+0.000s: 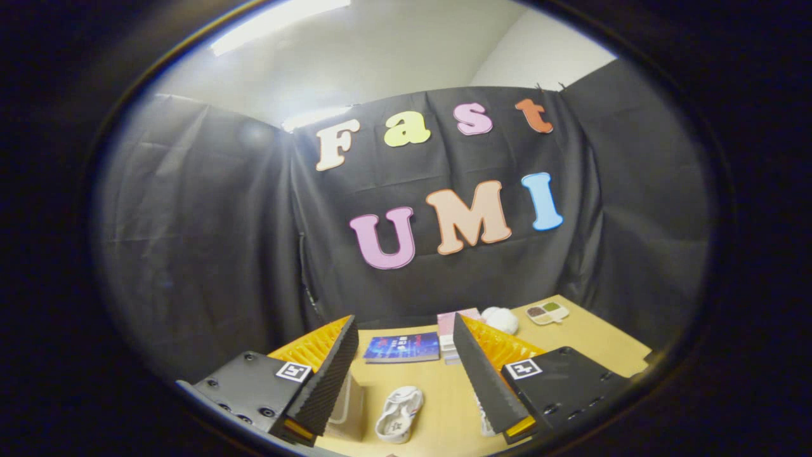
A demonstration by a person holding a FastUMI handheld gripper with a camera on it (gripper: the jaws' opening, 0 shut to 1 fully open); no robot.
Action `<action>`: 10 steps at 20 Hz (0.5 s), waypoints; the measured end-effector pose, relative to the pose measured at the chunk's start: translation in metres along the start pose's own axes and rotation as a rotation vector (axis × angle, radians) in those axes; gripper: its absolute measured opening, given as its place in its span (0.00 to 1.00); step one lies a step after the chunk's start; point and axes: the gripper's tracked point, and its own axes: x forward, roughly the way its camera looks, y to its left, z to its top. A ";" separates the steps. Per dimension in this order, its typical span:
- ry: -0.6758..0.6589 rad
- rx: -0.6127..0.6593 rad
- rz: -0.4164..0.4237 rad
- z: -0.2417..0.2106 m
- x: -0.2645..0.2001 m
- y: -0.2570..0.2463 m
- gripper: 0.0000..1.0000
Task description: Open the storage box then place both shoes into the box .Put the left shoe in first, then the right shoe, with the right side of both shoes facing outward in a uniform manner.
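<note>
While the gripper (406, 406) hangs above the wooden table (590, 343) with fingers spread wide and holding nothing, a white shoe (398, 414) (sole up, with dark markings) lies between them. Beside the left finger stands a clear storage box (346, 403). Beyond lie a blue book (403, 348), stacked books (449, 330), and a small dish (547, 312).

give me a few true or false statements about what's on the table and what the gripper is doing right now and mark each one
1. The gripper is open and holds nothing. True.
2. A white shoe lies on the table between the fingers. True.
3. The shoe is clamped between both fingers. False: it lies apart from them on the table.
4. A blue book lies flat beyond the shoe. True.
5. The small palette sits on top of the blue book. False: it rests on the table, off to the right.
</note>
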 end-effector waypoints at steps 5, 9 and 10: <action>-0.002 0.382 0.088 -0.040 -0.012 0.035 0.95; -0.023 0.740 0.077 -0.089 -0.011 0.040 0.97; -0.024 0.807 0.066 -0.102 -0.009 0.036 0.97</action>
